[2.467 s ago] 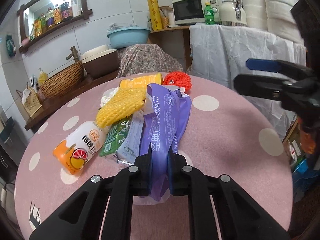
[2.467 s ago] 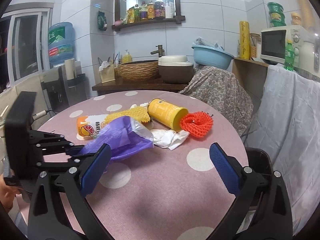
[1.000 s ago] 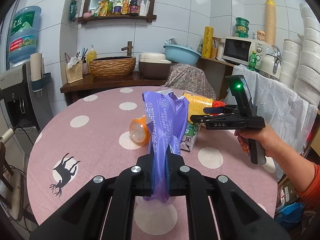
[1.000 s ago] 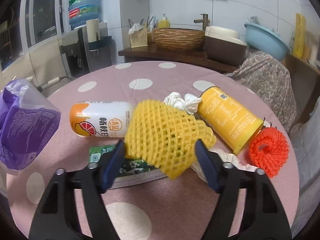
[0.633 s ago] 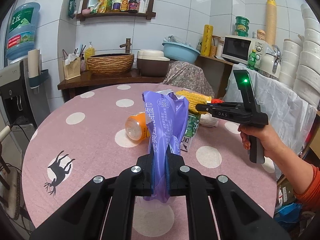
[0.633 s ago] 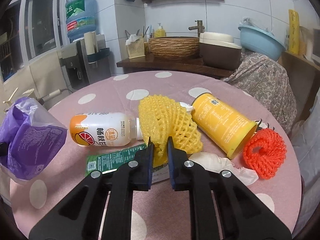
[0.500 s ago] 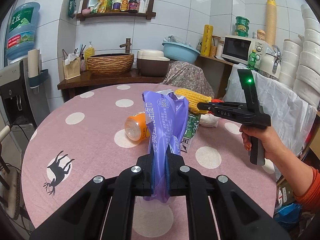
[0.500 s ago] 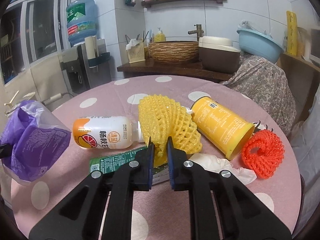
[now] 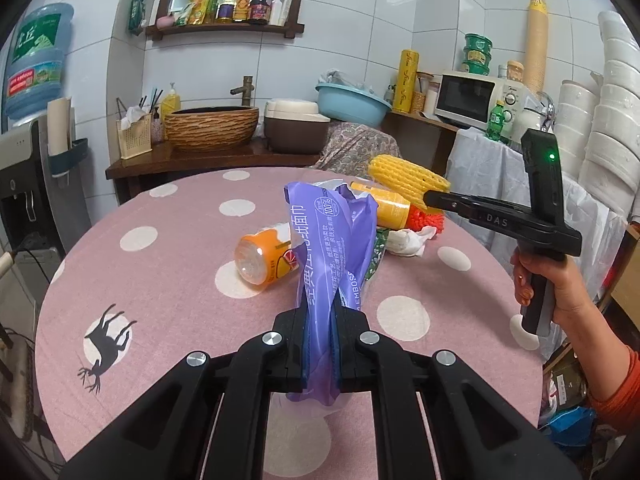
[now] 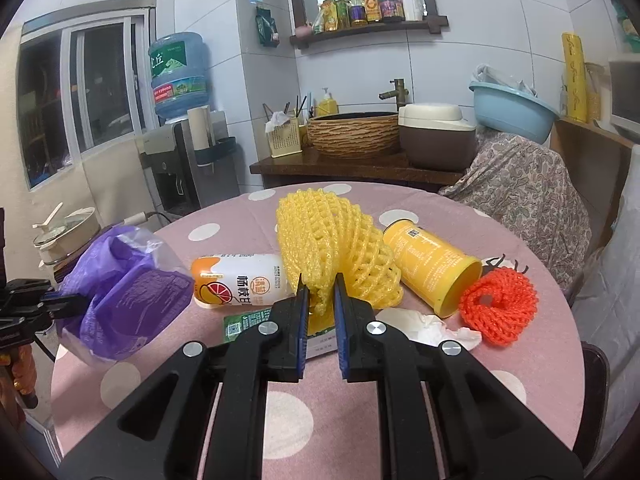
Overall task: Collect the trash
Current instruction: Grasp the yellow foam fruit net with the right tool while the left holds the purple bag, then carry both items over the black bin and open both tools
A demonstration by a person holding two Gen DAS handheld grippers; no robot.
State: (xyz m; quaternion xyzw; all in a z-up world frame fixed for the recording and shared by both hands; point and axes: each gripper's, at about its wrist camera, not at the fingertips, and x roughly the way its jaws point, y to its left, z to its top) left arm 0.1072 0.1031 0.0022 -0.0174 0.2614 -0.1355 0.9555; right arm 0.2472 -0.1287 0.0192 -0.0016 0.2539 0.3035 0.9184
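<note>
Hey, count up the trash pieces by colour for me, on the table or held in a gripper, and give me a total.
Yellow: 2, yellow foam net, yellow cylindrical can
Orange-red: 1, orange-red foam net ring
Purple: 1, purple plastic bag
White: 2, white-and-orange drink bottle, crumpled white tissue
Green: 1, green wrapper
Total: 7

I see white tiled walls (image 10: 460, 60), a dark window (image 10: 80, 92) and a wooden counter (image 10: 352, 168) behind my pink dotted table (image 10: 440, 360).
</note>
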